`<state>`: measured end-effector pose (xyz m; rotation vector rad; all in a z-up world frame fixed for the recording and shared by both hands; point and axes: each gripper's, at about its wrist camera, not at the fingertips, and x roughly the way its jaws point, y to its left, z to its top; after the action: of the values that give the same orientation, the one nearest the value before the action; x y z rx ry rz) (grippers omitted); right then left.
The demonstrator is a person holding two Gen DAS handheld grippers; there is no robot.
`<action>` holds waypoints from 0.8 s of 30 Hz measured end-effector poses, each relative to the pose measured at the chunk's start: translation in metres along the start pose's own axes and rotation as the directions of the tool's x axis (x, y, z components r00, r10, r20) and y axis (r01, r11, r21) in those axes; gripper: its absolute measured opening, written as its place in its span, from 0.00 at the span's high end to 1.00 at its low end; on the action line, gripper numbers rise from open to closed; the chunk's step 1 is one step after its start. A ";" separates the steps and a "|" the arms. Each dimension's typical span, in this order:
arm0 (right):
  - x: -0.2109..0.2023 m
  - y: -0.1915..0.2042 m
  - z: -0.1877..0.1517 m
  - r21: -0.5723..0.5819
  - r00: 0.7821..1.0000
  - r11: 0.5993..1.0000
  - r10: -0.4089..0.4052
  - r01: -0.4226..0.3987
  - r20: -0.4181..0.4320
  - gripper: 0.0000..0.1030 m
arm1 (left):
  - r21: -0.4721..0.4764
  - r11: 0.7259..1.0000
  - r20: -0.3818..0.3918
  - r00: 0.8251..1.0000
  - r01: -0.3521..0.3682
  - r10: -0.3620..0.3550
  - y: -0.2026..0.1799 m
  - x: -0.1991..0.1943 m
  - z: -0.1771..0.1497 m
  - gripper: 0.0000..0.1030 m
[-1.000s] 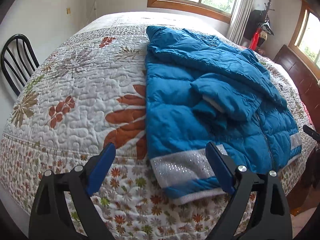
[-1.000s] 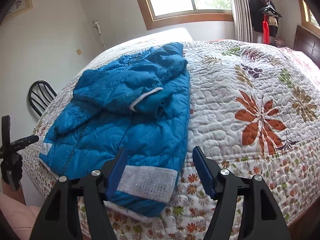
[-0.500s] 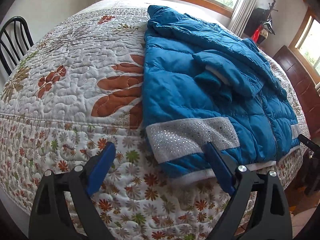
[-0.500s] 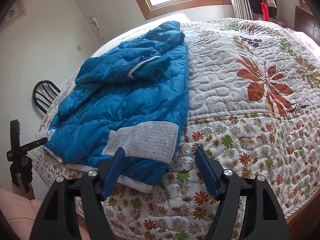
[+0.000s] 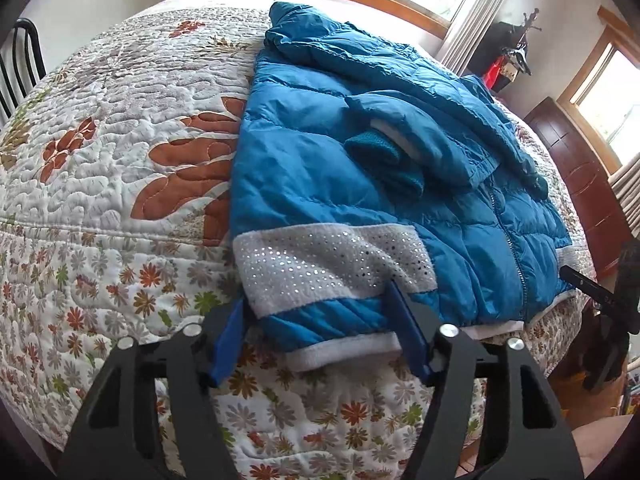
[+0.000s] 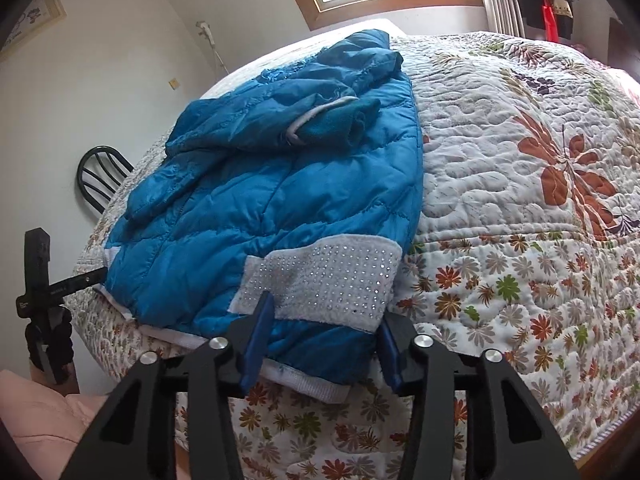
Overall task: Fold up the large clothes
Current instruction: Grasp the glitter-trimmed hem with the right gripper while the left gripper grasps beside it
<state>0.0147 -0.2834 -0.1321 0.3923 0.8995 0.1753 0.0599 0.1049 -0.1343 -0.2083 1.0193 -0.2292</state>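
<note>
Blue puffer jacket (image 5: 360, 184) on floral quilt (image 5: 100, 168), hem corners between closing jaws of left gripper (image 5: 320, 340) and right gripper (image 6: 324, 344), grip unconfirmed, framed picture (image 6: 28, 20) only in right view

Bare floral quilted bedspread (image 5: 120, 152) open beside the puffy blue quilted jacket (image 6: 280, 200), black metal chair (image 6: 100, 176) apparently close against the bed's far edge
</note>
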 end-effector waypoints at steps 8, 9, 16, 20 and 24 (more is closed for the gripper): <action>-0.006 -0.010 0.001 0.042 0.996 0.996 0.081 -0.082 0.029 0.82 | -0.014 0.999 0.043 0.998 0.043 -0.042 0.001 -0.008 0.000 0.73; -0.007 -0.010 0.001 0.040 0.996 0.996 0.081 -0.082 0.031 0.82 | -0.008 0.999 0.049 0.998 0.042 -0.041 0.000 -0.009 0.000 0.76; -0.005 -0.012 -0.001 0.049 0.997 0.996 0.076 -0.077 0.028 0.82 | -0.009 0.998 0.059 0.996 0.060 -0.060 0.005 -0.012 -0.004 0.81; 0.000 -0.013 -0.003 0.055 0.997 0.995 0.079 -0.080 0.020 0.79 | -0.008 0.999 0.049 0.998 0.051 -0.050 0.008 -0.002 -0.006 0.74; 0.003 -0.015 -0.003 0.060 0.996 0.994 0.090 -0.090 0.014 0.75 | -0.002 0.999 0.047 0.998 0.038 -0.038 0.004 0.002 -0.006 0.63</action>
<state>0.0140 -0.2954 -0.1414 0.4901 0.8779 0.2288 0.0562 0.1080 -0.1395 -0.2348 0.9700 -0.2563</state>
